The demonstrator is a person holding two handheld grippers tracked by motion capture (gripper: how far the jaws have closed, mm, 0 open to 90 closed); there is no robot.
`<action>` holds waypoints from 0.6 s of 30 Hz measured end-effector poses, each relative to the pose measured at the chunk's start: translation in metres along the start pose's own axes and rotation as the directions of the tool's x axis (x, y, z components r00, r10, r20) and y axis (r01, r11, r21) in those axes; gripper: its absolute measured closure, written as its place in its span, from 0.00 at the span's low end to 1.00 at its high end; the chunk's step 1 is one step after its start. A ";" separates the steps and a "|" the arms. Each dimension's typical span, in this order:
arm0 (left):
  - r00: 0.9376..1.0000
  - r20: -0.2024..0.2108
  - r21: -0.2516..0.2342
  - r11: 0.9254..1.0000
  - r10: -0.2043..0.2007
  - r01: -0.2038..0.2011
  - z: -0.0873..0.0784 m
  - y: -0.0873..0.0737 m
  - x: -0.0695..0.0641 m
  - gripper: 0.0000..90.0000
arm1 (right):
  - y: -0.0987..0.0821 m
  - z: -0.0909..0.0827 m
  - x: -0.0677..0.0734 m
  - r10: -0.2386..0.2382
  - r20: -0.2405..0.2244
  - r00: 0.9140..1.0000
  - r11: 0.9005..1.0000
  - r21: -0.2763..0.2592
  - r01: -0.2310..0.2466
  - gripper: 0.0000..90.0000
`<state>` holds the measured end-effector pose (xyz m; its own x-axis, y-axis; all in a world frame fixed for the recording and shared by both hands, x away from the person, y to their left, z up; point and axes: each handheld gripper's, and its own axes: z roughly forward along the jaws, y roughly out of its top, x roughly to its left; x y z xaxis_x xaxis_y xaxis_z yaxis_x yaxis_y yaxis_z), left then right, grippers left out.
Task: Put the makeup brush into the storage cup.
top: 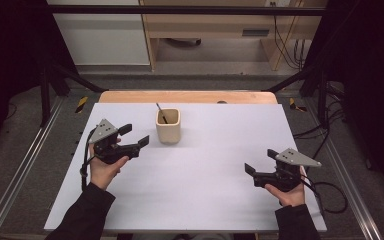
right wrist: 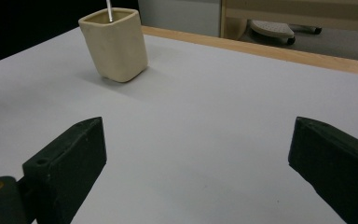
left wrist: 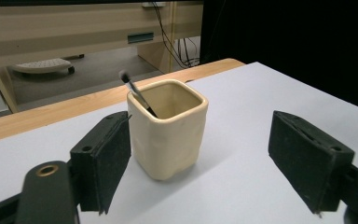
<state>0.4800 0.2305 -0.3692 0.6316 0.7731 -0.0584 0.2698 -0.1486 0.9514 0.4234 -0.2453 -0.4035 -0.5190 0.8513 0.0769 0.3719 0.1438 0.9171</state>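
Left gripper view: left gripper (left wrist: 200,163) spread, empty, just short of cream cup (left wrist: 168,128) on worktop (left wrist: 261,102); right gripper (right wrist: 196,172) spread, idle. Risk: jaw clips cup, topples it, spills brush (left wrist: 135,91).

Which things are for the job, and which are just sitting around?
For the job:
- cream cup
- thin stick standing in the cup
- left claw, open beside the cup

Just sitting around:
- right claw, open, far from the cup
- wheeled stool base on the floor
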 end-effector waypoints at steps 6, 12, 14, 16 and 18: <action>1.000 -0.011 0.000 1.000 0.007 -0.007 -0.012 -0.009 -0.001 0.18 | 0.000 0.000 0.000 -0.001 0.000 1.000 1.000 0.000 0.001 0.05; 1.000 -0.004 0.006 1.000 0.026 -0.026 -0.023 -0.017 -0.003 0.15 | 0.000 0.000 0.000 -0.001 0.003 1.000 1.000 0.002 0.001 0.05; 1.000 -0.002 0.007 1.000 0.026 -0.026 -0.025 -0.020 -0.004 0.14 | 0.000 0.000 0.000 -0.001 0.001 1.000 1.000 0.002 0.001 0.05; 0.999 -0.005 0.013 0.999 0.032 -0.032 -0.028 -0.024 -0.004 0.13 | 0.000 0.000 0.000 -0.001 0.001 1.000 1.000 0.002 0.001 0.05; 0.999 -0.010 0.018 0.999 0.033 -0.033 -0.030 -0.027 -0.004 0.12 | 0.000 0.000 0.000 -0.002 0.002 1.000 1.000 0.002 0.002 0.05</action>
<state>0.4488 0.2501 -0.3854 0.6329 0.7738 -0.0238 0.2620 -0.1852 0.9471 0.4232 -0.2456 -0.4033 -0.5182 0.8520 0.0747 0.3729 0.1465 0.9162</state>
